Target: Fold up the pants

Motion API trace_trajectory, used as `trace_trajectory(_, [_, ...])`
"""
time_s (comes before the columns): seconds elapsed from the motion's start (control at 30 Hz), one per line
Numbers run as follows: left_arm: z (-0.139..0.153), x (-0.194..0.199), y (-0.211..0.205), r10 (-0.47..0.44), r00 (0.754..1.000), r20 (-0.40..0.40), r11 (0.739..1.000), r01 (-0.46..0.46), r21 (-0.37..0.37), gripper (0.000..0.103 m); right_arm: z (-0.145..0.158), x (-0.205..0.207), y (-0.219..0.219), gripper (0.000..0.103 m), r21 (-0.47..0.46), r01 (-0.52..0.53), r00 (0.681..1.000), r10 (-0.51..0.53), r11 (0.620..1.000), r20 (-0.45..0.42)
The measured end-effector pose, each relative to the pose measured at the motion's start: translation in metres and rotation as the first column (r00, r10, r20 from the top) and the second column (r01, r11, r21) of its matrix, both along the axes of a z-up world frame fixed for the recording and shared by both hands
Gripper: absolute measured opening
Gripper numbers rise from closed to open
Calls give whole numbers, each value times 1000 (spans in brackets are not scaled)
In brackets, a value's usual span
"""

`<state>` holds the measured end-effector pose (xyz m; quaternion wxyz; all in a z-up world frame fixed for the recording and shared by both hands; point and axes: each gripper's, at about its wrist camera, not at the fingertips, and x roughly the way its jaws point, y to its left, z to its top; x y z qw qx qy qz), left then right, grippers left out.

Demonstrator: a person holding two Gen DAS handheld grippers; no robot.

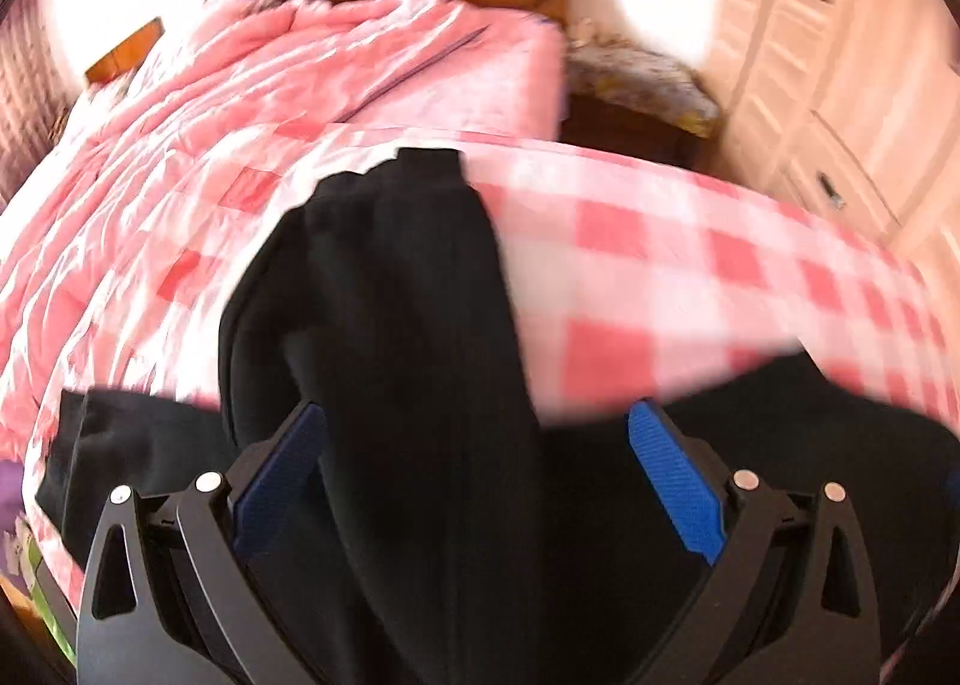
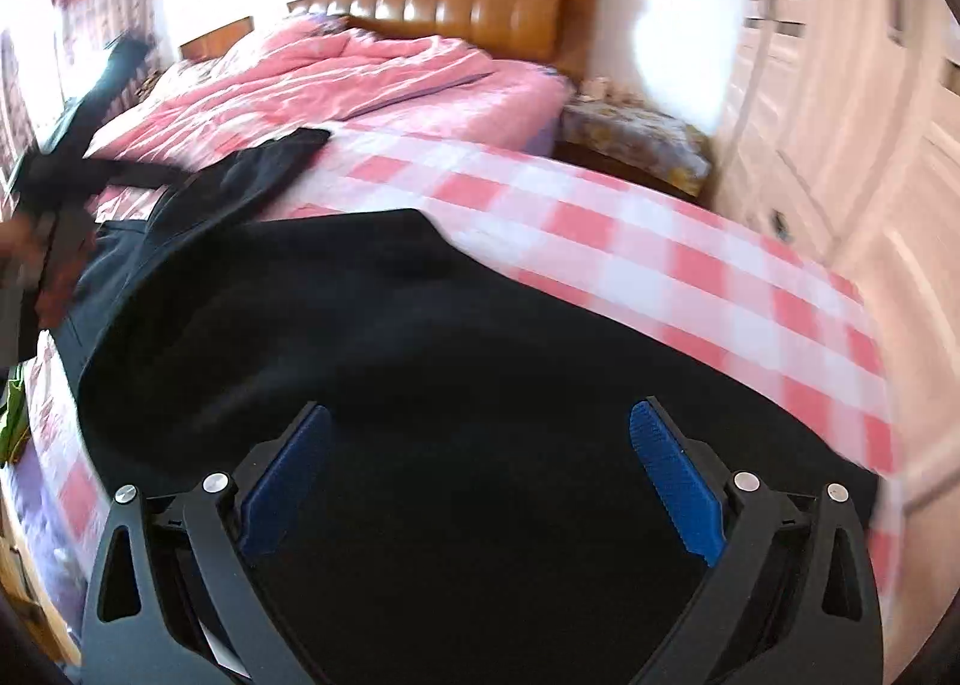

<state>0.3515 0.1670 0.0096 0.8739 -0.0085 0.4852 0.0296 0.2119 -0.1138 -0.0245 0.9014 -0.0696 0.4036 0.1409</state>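
Pants (image 2: pixel 420 361) lie dark across the checked bed (image 2: pixel 690 277), filling each frame's lower centre. Both hand-held grippers (image 1: pixel 477 457) (image 2: pixel 480 457) gape wide, holding nothing. Judged early: next, pinch an edge for folding.

Black pants (image 1: pixel 384 325), plain dark fabric without visible pattern. Spread across a pink-and-white checked bed cover (image 1: pixel 690 289). In the left wrist view, bunched into a long ridge running away toward the headboard, one squared end, possibly a leg hem, lying farthest out; a flatter dark part spreading low to either side. In the right wrist view (image 2: pixel 336 337), lying broad and mostly flat, upper edge smooth and gently humped, a narrower strip reaching up and leftward onto the pink quilt (image 2: pixel 312 85). Edges softened by motion blur.
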Motion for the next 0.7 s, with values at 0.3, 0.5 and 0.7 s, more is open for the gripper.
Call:
trace_trajectory(0.3, [-50, 94, -18, 28, 994, -107, 995, -18, 94, 87, -36, 24, 38, 97, 43, -25, 996, 28, 999, -83])
trace_trajectory(0.5, [-64, 110, 5, 64, 994, -94, 997, -59, 51, 34, -43, 34, 27, 97, 108, 18, 990, -3, 994, -144])
trace_trajectory(0.7, [-29, 74, 35, 58, 998, 36, 998, -59, 14, 10, -42, 32, 22, 97, 150, 15, 990, 6, 988, -142])
